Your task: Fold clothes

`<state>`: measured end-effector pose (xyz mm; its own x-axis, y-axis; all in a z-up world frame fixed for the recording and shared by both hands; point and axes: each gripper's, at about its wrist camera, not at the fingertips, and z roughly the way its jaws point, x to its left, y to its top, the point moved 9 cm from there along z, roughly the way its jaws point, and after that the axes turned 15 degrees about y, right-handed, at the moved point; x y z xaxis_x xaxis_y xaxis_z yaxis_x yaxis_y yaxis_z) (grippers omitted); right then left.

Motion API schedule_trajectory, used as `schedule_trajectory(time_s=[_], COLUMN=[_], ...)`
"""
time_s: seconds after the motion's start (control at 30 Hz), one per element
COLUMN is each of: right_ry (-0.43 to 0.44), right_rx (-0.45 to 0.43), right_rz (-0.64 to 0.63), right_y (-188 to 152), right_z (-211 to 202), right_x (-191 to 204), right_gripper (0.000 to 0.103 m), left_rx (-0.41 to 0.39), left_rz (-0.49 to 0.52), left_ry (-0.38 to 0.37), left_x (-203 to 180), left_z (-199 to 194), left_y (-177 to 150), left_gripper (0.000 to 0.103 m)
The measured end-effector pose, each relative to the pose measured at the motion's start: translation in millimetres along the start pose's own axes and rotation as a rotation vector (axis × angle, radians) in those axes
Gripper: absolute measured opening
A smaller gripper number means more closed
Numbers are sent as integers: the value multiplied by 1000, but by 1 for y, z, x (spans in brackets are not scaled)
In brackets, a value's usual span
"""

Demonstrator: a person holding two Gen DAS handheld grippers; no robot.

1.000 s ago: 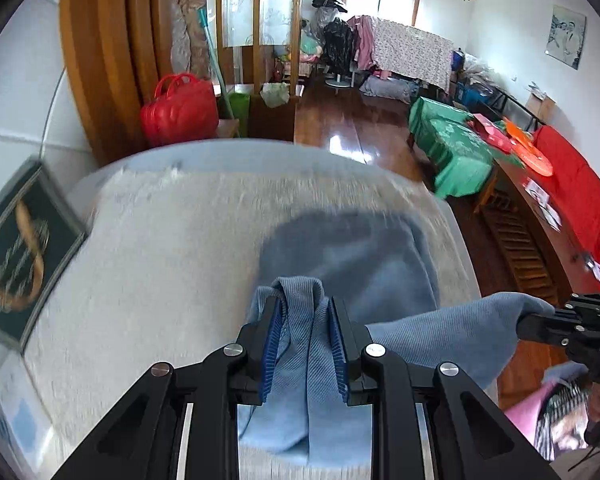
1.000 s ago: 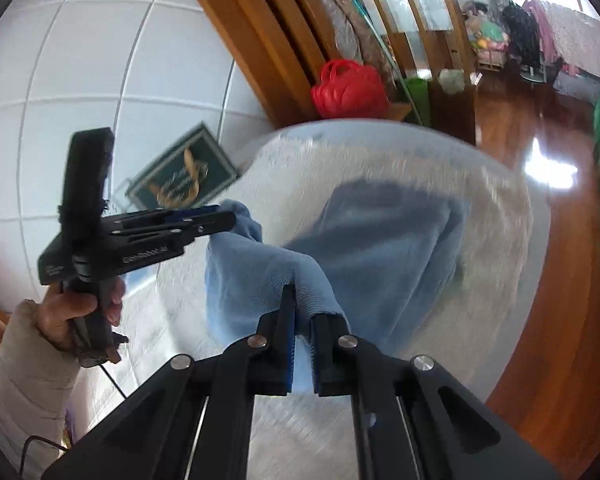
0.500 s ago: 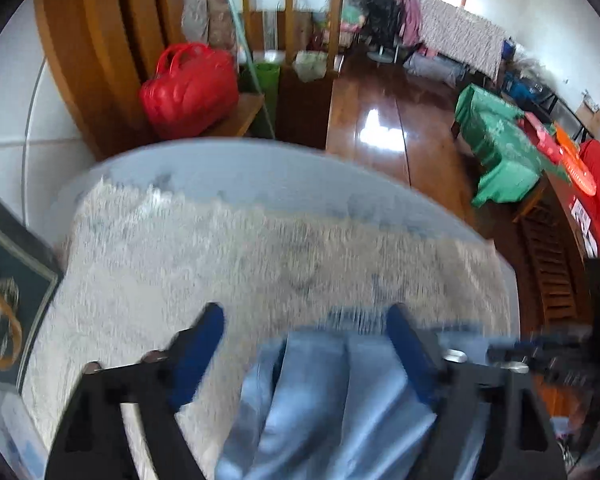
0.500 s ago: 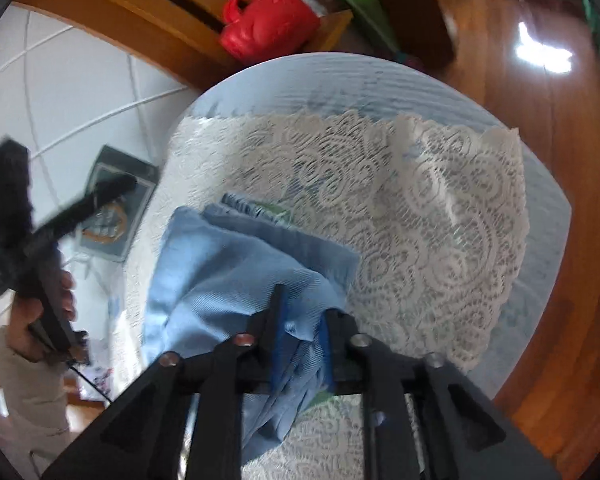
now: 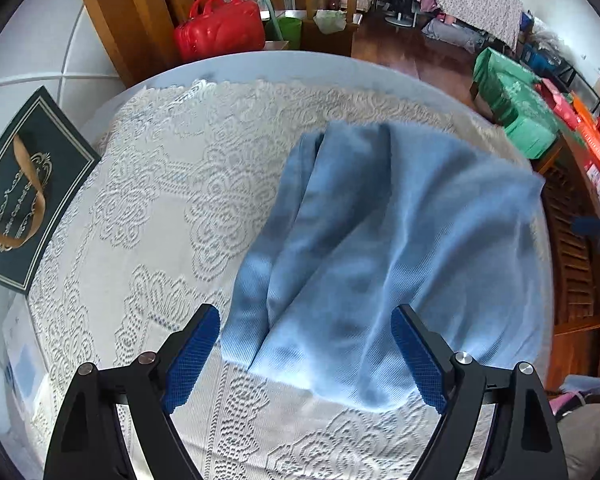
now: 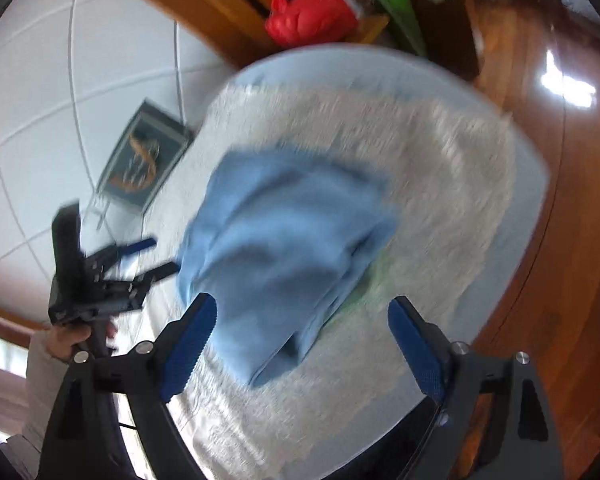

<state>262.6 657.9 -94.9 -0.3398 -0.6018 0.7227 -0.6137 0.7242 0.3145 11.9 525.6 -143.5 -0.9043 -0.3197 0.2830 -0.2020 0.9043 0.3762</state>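
A light blue garment (image 5: 384,248) lies folded over in a loose bundle on the white lace cloth (image 5: 160,208) of a round table. It also shows, blurred, in the right wrist view (image 6: 284,248). My left gripper (image 5: 306,354) is open and empty, just above the garment's near edge. My right gripper (image 6: 302,346) is open and empty, held above the garment's near end. The left gripper also shows in the right wrist view (image 6: 140,256), left of the garment, with its jaws apart.
A dark green box with a gold ribbon (image 5: 20,200) lies at the table's left edge. A red bag (image 5: 220,26) sits beyond the table by wooden panels. The table edge drops to a wooden floor (image 6: 560,128) on the right.
Both grippers were shut on the blue garment and carried it forward over itself. Both have since opened and let go, and the garment lies folded on the table.
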Motion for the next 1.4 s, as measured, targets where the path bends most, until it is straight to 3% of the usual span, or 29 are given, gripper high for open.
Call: schedule_trajectory(time_s=[0.13, 0.17, 0.2, 0.23, 0.27, 0.3, 0.4, 0.43, 0.53, 0.57, 0.6, 0.63, 0.7, 0.73, 0.87, 1.07, 1.1, 1.13, 1.17, 1.2, 1.3, 1.4], right_ry=[-25, -27, -30, -41, -52, -65, -149, -180, -160, -153, -151, -150, -141, -137, -117, -128, -132, -138, -153, -168, -205, -200], right_rx=[66, 78, 89, 102, 115, 127, 141, 144, 109, 75, 27, -8, -83, -114, -130, -48, -30, -15, -10, -6, 24, 29], right_rz=[-2, -8, -14, -14, -14, -12, 30, 41, 67, 64, 56, 53, 64, 73, 99, 91, 85, 82, 92, 102, 120, 140], right_y=[-36, -41, -45, -48, -51, -54, -63, -66, -66, -59, -47, -37, -10, 2, 32, 41, 43, 44, 45, 46, 44, 39], right_z=[43, 53, 62, 68, 75, 80, 71, 63, 35, 23, 8, -2, -18, -23, -18, 17, 24, 30, 32, 33, 41, 44], right_x=[17, 20, 22, 21, 21, 19, -7, -18, -31, -31, -31, -30, -30, -31, -30, -35, -37, -39, -46, -53, -72, -82], right_gripper=[88, 73, 35, 23, 18, 12, 7, 7, 8, 9, 17, 25, 79, 85, 86, 86, 77, 55, 1, 3, 3, 4], left_rx=[15, 26, 36, 46, 68, 97, 141, 145, 109, 74, 25, -21, -76, -87, -59, -18, -10, -1, 12, 36, 86, 70], left_rz=[1, 2, 9, 22, 42, 44, 11, -9, -7, -14, -18, -19, -17, -15, -4, -38, -67, -82, -92, -101, -107, -104], left_ry=[-29, -29, -18, -3, 19, 40, 42, 28, -30, -80, -123, -140, -156, -156, -141, -131, -122, -104, -72, -48, -73, -57], left_x=[-9, -10, -11, -12, -13, -11, -4, -1, 0, -2, -3, -4, -8, -11, -27, -36, -35, -32, -28, -25, -31, -34], left_z=[5, 7, 11, 16, 24, 33, 46, 47, 26, 11, -6, -20, -35, -36, -10, 38, 46, 55, 65, 76, 97, 96], left_y=[-15, -19, -24, -27, -34, -40, -51, -53, -44, -35, -22, -8, 16, 27, 62, 100, 103, 106, 110, 109, 107, 111], left_gripper=[88, 87, 84, 78, 65, 59, 59, 59, 64, 76, 93, 99, 103, 103, 103, 101, 84, 63, 24, 24, 24, 25])
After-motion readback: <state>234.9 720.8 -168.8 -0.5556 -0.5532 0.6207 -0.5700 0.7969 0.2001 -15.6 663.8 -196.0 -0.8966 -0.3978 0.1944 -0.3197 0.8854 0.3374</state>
